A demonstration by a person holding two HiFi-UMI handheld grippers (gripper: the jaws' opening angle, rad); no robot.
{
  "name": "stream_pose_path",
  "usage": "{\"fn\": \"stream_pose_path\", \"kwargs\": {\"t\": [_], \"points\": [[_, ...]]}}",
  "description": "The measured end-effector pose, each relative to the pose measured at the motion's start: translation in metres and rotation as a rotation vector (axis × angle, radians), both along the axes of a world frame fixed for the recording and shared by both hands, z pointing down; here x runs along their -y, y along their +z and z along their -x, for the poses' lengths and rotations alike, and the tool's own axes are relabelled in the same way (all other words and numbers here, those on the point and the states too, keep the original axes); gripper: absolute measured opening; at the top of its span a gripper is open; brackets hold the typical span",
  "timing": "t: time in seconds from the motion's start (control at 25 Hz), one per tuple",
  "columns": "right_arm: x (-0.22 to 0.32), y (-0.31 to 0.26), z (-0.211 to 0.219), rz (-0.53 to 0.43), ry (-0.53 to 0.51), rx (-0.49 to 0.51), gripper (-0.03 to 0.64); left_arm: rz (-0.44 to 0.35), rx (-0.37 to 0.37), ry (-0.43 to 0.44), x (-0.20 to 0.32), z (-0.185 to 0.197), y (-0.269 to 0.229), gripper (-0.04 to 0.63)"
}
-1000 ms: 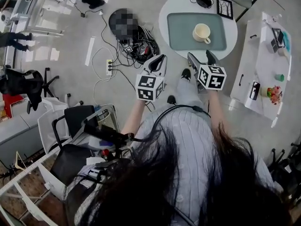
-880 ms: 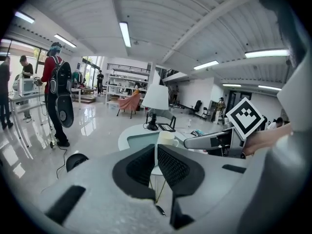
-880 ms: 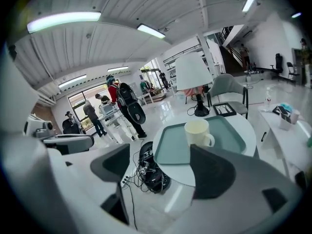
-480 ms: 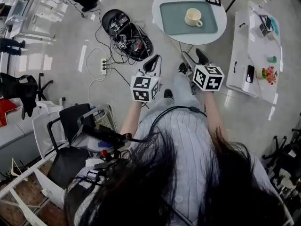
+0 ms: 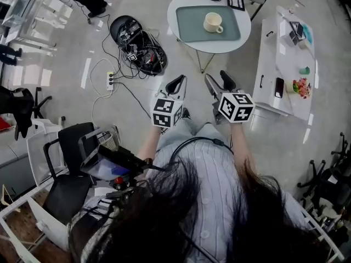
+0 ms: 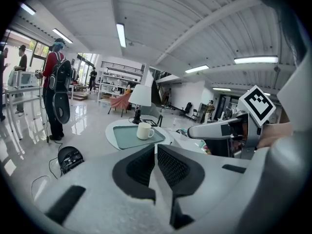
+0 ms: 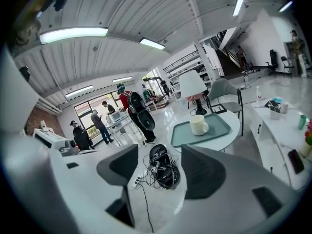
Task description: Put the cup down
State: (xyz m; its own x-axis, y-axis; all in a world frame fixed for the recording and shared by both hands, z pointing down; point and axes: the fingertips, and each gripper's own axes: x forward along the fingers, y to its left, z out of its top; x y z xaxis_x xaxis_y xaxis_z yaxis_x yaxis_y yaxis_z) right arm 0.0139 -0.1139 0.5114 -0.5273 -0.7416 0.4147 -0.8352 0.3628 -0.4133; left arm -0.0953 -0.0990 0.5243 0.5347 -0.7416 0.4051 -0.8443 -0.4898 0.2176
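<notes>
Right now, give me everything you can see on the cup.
The cup is a cream mug that looks ceramic, with plain sides and a single loop handle. It stands upright, mouth up, and in the head view the handle points to the lower right. It rests on the grey-green tray on the round white table. Only the tray touches it. No contents can be made out from here.

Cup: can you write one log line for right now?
cup: upright on tray | left gripper: shut, empty | right gripper: jaws closing, empty
</notes>
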Motion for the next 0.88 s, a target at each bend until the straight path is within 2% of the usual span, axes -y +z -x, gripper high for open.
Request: {"fn": "stream_pose_path", "kwargs": {"t": [0.44,0.88], "points": [[-0.066,-0.011,-0.050,-0.019,0.032,0.065,0.184,-0.038,0.015,0.039,-0.050,-0.060,-0.020,0.018],[-0.144,-0.023,-0.081,-0.070,-0.023,0.094,0.132,-0.072,0.031,-0.005,-0.133,-0.098,-0.032,0.018]]}}
